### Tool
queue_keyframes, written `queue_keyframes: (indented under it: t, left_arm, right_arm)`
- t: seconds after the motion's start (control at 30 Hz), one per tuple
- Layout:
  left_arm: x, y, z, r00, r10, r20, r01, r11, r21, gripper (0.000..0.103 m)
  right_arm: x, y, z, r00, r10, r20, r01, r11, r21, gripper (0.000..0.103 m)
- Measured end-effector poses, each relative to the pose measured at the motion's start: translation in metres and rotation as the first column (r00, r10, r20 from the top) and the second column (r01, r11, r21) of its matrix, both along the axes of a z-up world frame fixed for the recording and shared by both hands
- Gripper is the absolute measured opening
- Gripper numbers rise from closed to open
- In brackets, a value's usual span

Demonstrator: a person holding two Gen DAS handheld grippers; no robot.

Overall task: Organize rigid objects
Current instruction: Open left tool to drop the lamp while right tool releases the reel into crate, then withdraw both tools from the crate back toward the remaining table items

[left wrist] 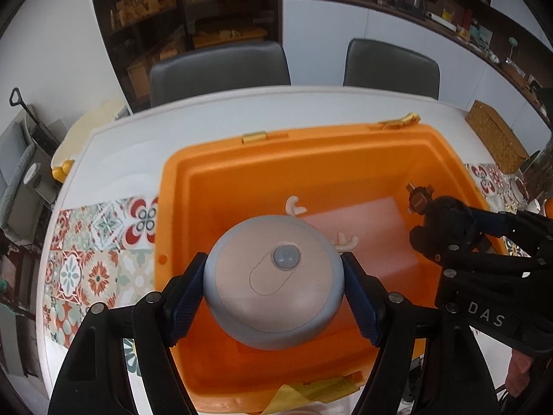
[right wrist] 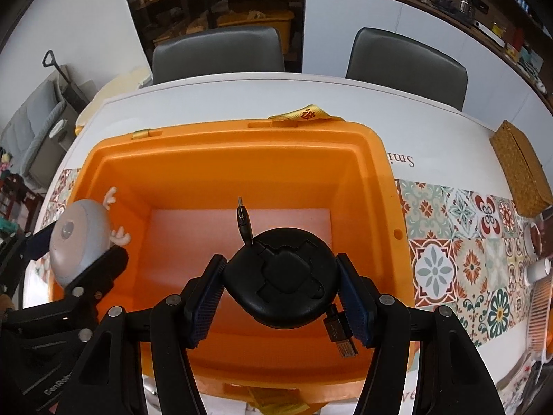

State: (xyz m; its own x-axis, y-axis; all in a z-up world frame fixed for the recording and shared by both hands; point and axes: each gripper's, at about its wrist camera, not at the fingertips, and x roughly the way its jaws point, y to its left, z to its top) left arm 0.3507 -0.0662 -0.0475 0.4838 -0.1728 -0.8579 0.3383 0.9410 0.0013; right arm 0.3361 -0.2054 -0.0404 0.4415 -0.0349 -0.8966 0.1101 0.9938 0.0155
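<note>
An open orange bin (left wrist: 311, 138) (right wrist: 242, 135) stands on the white table, with a pink foam pad (left wrist: 363, 235) (right wrist: 193, 235) on its floor. My left gripper (left wrist: 274, 263) is shut on a round grey and beige lamp with small antlers (left wrist: 274, 282), held above the bin's left half. My right gripper (right wrist: 280, 266) is shut on a black round cable reel (right wrist: 281, 276) with plugs sticking out, above the bin's middle. The right wrist view shows the lamp (right wrist: 77, 238) and left gripper (right wrist: 76, 249) at the left. In the left wrist view the right gripper (left wrist: 439, 221) is at the right.
A patterned runner (left wrist: 96, 252) (right wrist: 459, 252) crosses the table under the bin. A woven box (left wrist: 494, 138) (right wrist: 522, 169) sits at the right, with cups (right wrist: 537, 269) near it. Two grey chairs (left wrist: 221, 69) (right wrist: 408, 55) stand behind the table. A yellow strap (right wrist: 307, 114) lies at the bin's far rim.
</note>
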Motion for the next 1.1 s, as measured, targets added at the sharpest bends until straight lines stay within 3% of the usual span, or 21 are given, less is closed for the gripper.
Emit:
queue_keyframes:
  t: [0.13,0.23,0.53,0.67,0.77,1.1]
  left_arm:
    - [0.003,0.001,-0.006,0.999,0.014,-0.034,-0.014,1.0,-0.002,0.076]
    - [0.001,-0.001,-0.002,1.0,0.017,-0.003,-0.017,1.0,0.02,0.087]
    - [-0.002,0.005,0.021,0.993,0.086,0.082,-0.094,0.99,0.105,0.095]
    - [-0.004,0.011,0.026,0.991,0.093,0.097,-0.102,0.99,0.097,0.096]
    - [-0.008,0.016,0.03,0.989,0.105,0.106,-0.115,0.989,0.09,0.096]
    - [-0.031,0.032,0.045,0.983,0.142,0.116,-0.146,0.989,0.028,0.096]
  right_arm:
    - [0.002,-0.001,-0.003,1.0,0.001,-0.011,-0.001,1.0,0.001,0.063]
    - [0.003,-0.002,-0.004,1.0,0.0,-0.015,0.0,1.0,0.002,0.063]
    - [0.003,-0.005,0.0,1.0,-0.003,-0.016,0.003,1.0,0.03,0.063]
    - [0.003,-0.004,0.002,1.0,0.0,-0.008,0.0,0.999,0.037,0.066]
    - [0.0,-0.003,0.01,0.999,-0.019,0.037,0.018,1.0,0.012,0.083]
    - [-0.024,-0.002,0.04,0.993,-0.052,0.108,0.053,0.999,-0.01,0.083]
